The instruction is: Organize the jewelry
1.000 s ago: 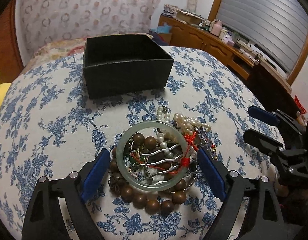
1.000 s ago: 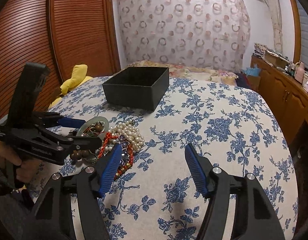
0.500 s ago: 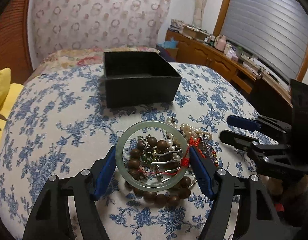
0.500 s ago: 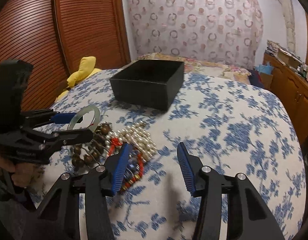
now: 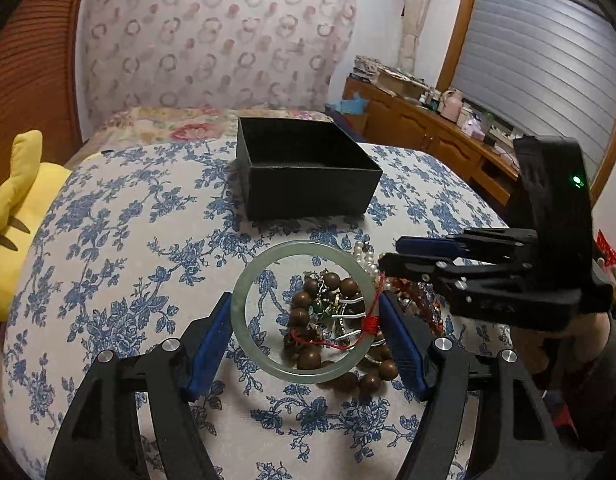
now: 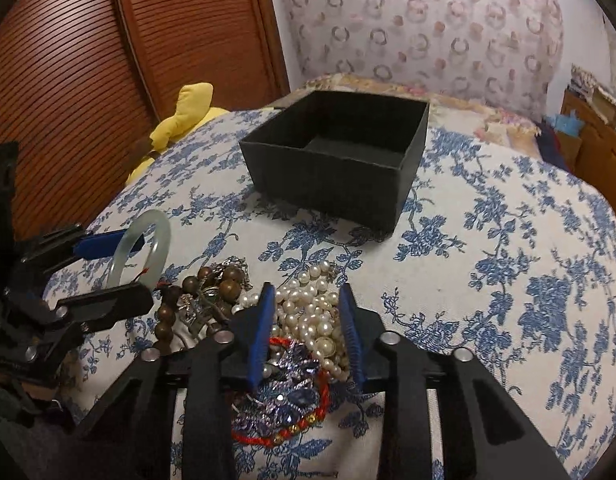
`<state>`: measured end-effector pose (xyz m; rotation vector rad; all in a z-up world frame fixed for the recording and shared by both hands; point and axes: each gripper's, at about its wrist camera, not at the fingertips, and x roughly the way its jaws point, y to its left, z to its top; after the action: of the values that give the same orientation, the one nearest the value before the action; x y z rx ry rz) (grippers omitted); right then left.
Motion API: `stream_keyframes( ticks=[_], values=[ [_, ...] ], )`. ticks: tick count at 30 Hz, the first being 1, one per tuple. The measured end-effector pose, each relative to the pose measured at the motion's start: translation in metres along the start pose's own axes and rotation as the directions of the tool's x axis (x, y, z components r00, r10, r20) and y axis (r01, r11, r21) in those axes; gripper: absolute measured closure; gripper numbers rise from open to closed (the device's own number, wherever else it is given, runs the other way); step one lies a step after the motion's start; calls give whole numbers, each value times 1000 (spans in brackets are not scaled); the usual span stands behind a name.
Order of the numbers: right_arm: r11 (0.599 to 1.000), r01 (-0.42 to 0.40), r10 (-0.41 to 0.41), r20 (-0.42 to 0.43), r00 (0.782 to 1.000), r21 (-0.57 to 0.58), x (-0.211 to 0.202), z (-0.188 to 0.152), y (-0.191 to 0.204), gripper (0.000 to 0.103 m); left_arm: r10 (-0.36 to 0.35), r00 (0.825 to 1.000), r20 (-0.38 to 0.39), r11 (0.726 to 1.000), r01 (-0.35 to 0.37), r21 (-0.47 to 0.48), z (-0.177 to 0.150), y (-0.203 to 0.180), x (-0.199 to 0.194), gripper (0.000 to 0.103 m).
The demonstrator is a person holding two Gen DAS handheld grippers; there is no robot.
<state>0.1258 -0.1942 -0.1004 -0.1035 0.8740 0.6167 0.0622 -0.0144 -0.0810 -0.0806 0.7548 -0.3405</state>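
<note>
Left gripper point(image 5: 306, 320) grasping a pale green jade bangle point(image 5: 248, 304) across its width, one blue finger pad pressed to each side of the ring; in the right wrist view the bangle point(image 6: 158, 236) is tilted and clear of the cloth, held above the near-left part of the bed. A red thread point(image 5: 368, 322) is caught on the bangle's right side and trails down toward the jewelry heap.

The heap lies on the blue-flowered bedspread point(image 5: 108, 260), near of a black open box point(image 5: 308, 176) that stands apart from it toward the far side; what shows of the box's interior point(image 6: 348, 146) is dark and bare. Within the heap, a brown wooden bead bracelet point(image 6: 228, 286) lies at the left, a pearl strand point(image 6: 320, 312) at the centre, and a red cord with purple stones point(image 6: 292, 408) nearest.

Right gripper point(image 6: 308, 328) lowered over the heap with its fingers narrowed around the pearl strand; whether the pads actually clamp it cannot be told. A yellow plush toy point(image 5: 16, 216) rests at the left edge of the bed.
</note>
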Motion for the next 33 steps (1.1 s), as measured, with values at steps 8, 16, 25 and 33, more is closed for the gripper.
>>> stream_keyframes(
  ticks=[8,16,25,33],
  values=[
    [1000,-26,26,20,999,0,-18,4,-6,92,-2,1000,1,1000,3,-1,-2,-1,-1,34],
    [999,-2,6,127,992,-34,-58,17,-7,96,1,1000,14,1000,-1,2,2,-3,-6,34],
    [997,30,-12,228,974,-72,-95,38,-3,96,10,999,35,1000,-11,19,16,-5,-11,34],
    [993,64,-31,307,951,-98,-125,63,-2,96,16,998,53,999,-18,31,33,-4,-10,34]
  ],
)
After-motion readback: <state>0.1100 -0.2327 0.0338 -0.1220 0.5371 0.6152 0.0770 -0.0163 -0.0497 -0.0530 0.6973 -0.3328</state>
